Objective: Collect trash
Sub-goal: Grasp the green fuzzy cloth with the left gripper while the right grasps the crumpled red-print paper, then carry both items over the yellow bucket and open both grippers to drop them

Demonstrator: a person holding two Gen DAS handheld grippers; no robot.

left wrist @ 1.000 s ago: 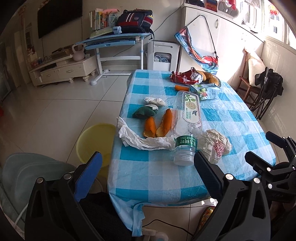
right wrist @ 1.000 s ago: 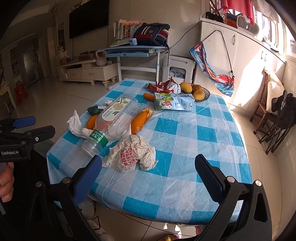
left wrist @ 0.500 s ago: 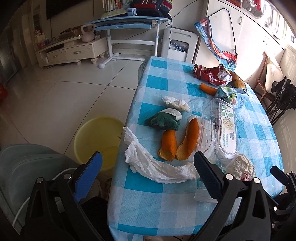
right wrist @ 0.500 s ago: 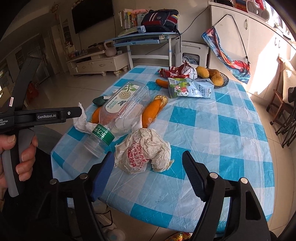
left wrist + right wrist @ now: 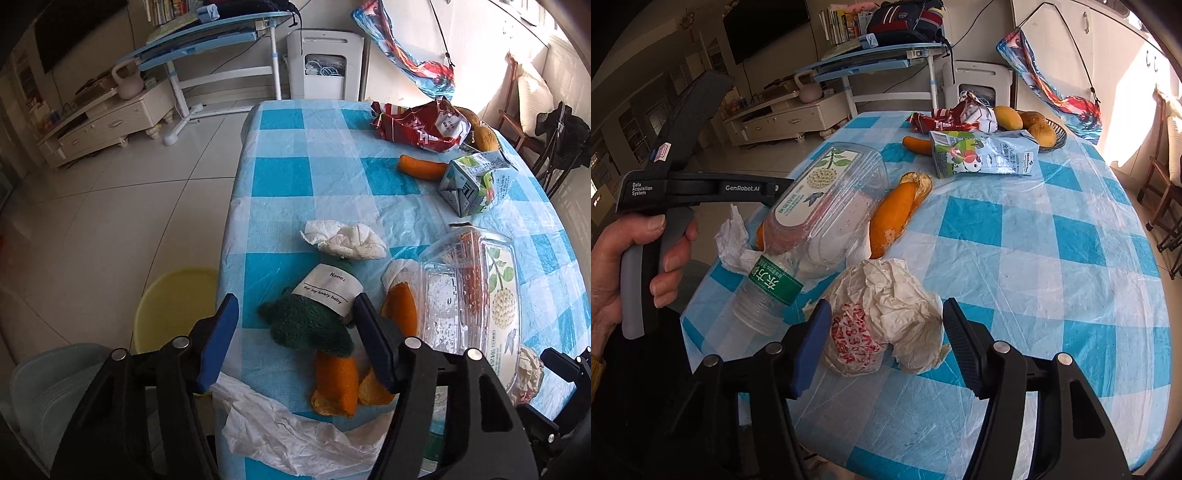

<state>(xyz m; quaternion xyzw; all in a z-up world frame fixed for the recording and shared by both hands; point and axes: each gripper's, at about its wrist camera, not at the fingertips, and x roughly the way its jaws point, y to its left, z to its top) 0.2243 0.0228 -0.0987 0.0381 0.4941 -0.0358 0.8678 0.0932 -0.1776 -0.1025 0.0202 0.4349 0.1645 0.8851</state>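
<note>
Trash lies on a blue-checked table (image 5: 288,177). My left gripper (image 5: 295,328) is open, its jaws either side of a dark green knitted thing with a white label (image 5: 310,317). Orange peels (image 5: 334,380), a white crumpled tissue (image 5: 347,240) and a white plastic sheet (image 5: 295,439) lie close by. My right gripper (image 5: 884,328) is open, its jaws around a crumpled white wrapper with red print (image 5: 886,314). A clear plastic bottle (image 5: 772,284) and a clear box (image 5: 831,199) lie left of the wrapper.
A yellow bucket (image 5: 173,306) stands on the floor left of the table. A milk carton (image 5: 982,155), a red snack bag (image 5: 421,127), a carrot piece (image 5: 421,168) and a fruit bowl (image 5: 1034,127) sit at the far end. Chairs stand at the right.
Both grippers moved forward over the table and narrowed. The left came in over the green knitted thing, the right up to the crumpled wrapper.
</note>
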